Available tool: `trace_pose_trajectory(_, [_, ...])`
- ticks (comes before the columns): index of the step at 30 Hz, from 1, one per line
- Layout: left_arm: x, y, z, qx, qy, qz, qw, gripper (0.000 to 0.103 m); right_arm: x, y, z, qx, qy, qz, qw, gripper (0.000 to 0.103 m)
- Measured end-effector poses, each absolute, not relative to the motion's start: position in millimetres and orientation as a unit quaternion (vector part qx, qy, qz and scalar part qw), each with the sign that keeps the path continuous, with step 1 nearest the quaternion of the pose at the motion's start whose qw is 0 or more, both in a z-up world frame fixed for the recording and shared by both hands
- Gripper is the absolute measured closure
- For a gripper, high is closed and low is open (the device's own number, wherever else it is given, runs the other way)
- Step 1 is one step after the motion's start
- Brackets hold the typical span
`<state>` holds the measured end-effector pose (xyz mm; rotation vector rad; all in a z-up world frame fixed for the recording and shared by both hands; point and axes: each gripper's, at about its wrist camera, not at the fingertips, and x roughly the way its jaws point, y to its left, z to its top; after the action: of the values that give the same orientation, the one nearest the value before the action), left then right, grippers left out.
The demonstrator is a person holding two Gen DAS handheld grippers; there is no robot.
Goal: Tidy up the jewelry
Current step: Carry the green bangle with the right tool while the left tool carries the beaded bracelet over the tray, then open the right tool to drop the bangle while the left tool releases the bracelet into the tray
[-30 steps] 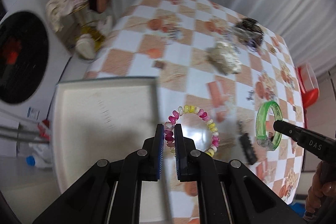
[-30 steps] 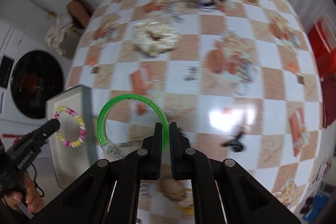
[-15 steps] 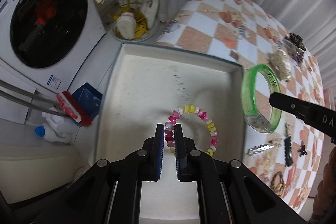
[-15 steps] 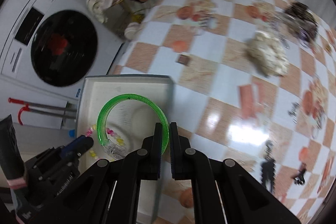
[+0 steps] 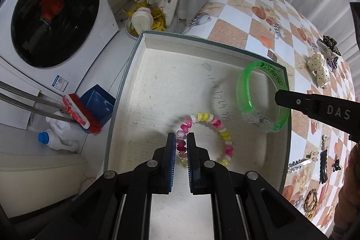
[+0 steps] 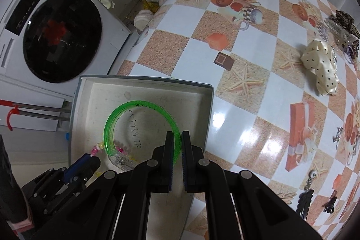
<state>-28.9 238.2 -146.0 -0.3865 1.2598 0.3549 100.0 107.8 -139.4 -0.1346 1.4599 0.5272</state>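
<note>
Both tongs have swung from the tabletop [image 6: 247,73] over the white tray [image 5: 236,53]: left tongs [image 5: 181,141] clamped on the beaded bracelet [image 5: 221,127], right tongs [image 6: 175,141] on the green bangle [image 6: 117,114].

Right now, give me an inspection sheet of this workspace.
Surface: checkered tablecloth, glossy.
Job's things: white box at the table edge; beaded bracelet and green bangle held over it.
Clutter: dotted scrunchie, hair clips on the cloth.
Grippers: left gripper shut on beaded bracelet; right gripper shut on green bangle.
Cables: nothing seen.
Surroundings: washing machine, shoe rack, red brush.
</note>
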Motion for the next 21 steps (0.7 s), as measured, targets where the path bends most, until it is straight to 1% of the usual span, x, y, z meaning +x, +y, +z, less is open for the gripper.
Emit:
trace_pose_trajectory(18, [-26.9,232.3,-160.0,-0.143,0.597,0.176,0.769,0.088,109.2,125.7,-174.0,-0.091,0.673,0.223,0.699,0.096])
trace_pose_trajectory(21, [-26.7,232.0,-162.7,-0.133,0.605,0.184,0.763,0.088,109.3,128.3,-175.9,-0.093,0.673,0.224,0.699,0.094])
